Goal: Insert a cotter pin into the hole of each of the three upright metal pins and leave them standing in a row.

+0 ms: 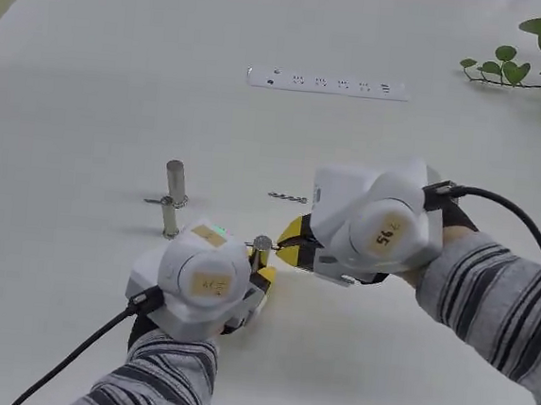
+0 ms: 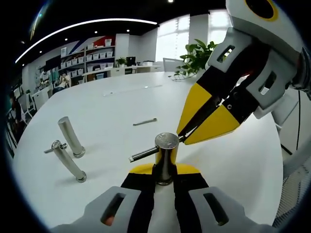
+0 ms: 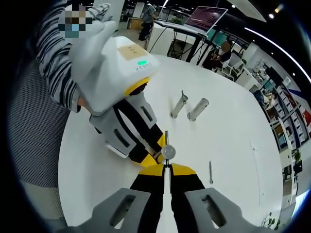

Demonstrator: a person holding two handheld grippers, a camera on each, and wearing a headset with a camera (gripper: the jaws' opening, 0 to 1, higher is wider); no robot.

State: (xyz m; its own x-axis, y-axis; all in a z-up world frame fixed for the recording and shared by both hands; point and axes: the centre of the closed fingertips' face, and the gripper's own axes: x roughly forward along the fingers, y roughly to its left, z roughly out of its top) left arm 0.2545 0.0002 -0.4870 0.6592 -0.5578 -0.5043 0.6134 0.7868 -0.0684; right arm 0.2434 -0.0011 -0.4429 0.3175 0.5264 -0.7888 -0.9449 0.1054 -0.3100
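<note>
Left pins: a bare pin (image 1: 175, 181) and a finished pin (image 1: 168, 217), crossed by a fitted cotter pin (image 1: 153, 200), are seen standing close together on the bench (image 1: 90, 101).
Left gripper (image 1: 260, 276): the fingers are closed on the lower shank of the third pin (image 2: 165, 154), which is held upright on the bench.
Cotter pin (image 2: 145, 155): it is passed through the hole under the head, with the tip projecting beyond it.
Right gripper (image 1: 291, 248): the fingers are clamped on the tail of the cotter pin. The push should be kept level with the hole, and the third pin should be held rigid.
Spare cotter pin (image 1: 287, 197): it lies loose on the bench and is judged to be meant for the bare pin.
</note>
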